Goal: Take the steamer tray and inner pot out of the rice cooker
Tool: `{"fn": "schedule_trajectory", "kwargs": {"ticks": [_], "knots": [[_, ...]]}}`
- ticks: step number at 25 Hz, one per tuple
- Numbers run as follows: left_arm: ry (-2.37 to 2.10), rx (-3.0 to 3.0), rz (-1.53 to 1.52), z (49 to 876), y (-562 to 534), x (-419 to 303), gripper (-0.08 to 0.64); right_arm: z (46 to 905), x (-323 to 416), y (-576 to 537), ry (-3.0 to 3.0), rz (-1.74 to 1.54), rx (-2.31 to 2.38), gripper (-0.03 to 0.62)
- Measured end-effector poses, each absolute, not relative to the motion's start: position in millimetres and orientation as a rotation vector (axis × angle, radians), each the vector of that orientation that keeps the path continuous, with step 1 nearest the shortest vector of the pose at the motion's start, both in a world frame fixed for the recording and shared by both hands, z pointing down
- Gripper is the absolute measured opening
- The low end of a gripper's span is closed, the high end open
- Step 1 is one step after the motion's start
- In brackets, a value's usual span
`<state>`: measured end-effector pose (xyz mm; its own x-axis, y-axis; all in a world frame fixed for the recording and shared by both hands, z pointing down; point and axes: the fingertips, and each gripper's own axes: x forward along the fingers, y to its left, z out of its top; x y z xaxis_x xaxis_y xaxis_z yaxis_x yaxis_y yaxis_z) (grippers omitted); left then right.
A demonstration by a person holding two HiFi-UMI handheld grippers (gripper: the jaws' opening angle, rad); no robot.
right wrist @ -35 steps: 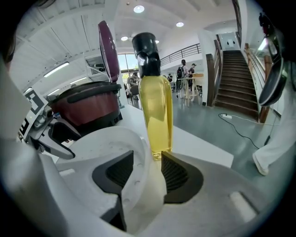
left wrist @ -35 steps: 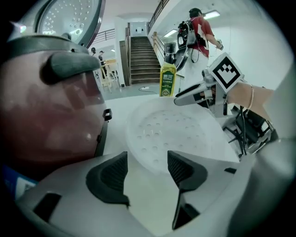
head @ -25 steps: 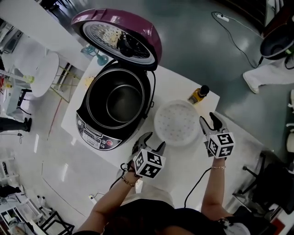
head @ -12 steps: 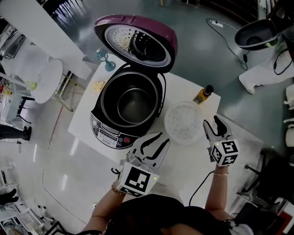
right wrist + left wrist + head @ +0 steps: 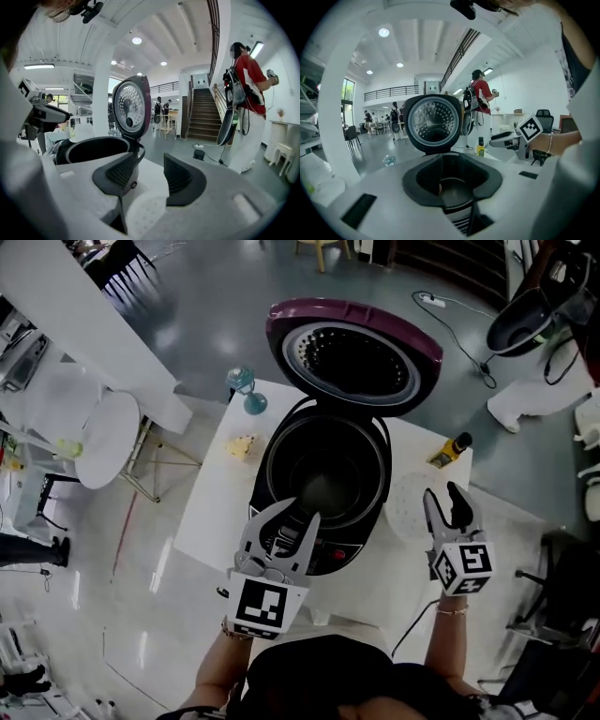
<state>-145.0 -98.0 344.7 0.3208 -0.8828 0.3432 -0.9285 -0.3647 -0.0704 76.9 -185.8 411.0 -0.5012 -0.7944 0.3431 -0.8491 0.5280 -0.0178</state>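
Head view: inner pot (image 5: 323,486) sits inside open rice cooker (image 5: 330,554) on desk (image 5: 220,493); steamer tray (image 5: 405,512) lies on desk just right of cooker; left hand-held gripper (image 5: 298,514) over cooker front, jaws narrowly apart, empty; right hand-held gripper (image 5: 445,495) above tray, jaws half apart, empty.

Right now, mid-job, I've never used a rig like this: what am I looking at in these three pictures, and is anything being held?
No robot: a person holds a two-fingered gripper in each hand. The head view looks steeply down; each gripper view looks along its own fingers. On the white table stand the open rice cooker, inner pot inside, the steamer tray beside it, and a yellow bottle. The left gripper and right gripper both hover with fingers apart, holding nothing.
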Motion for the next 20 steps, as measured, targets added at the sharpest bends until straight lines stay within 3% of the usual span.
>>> {"fn": "schedule_trajectory", "kwargs": {"ticks": [10, 15, 20], "knots": [[-1.664, 2.41, 0.709, 358, -132, -257, 0.104, 399, -10, -199, -2.364, 0.204, 1.476, 0.195], [-1.538, 2.392, 0.785, 382, -150, -278, 0.106, 401, -33, -207, -2.299, 0.178, 1.465, 0.195], [-1.338, 2.416, 0.933, 414, -169, -270, 0.189, 415, -51, -211, -2.174, 0.134, 1.401, 0.202]]}}
